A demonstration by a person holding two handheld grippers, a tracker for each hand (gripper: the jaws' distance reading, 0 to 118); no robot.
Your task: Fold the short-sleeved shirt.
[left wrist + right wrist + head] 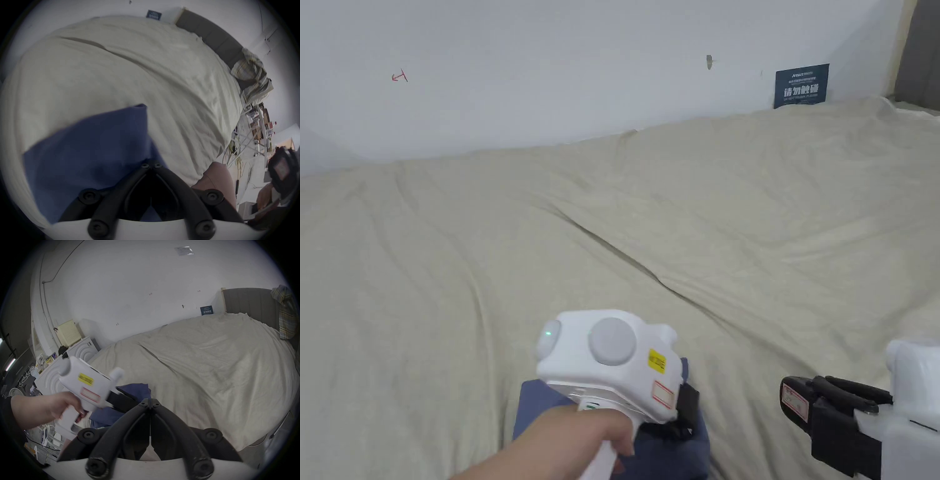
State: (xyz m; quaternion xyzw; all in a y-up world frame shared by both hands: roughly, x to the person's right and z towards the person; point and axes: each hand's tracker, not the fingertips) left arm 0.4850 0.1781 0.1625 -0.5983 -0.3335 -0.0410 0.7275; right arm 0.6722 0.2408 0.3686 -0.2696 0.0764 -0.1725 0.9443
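Your left gripper [151, 166], jaws together, hangs over the folded navy-blue short-sleeved shirt [90, 154] at the cream-sheeted bed's [675, 237] near edge, seemingly gripping nothing; right gripper [151, 402], likewise closed, hovers empty alongside.

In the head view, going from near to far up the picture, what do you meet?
Blue shirt at the near edge → left gripper held over it → wrinkled beige bedsheet → white wall with a dark blue sign.

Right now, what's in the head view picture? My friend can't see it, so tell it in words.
A hand holds the white left gripper over a dark blue shirt at the near edge of a cream bed sheet. The right gripper pokes in at lower right.
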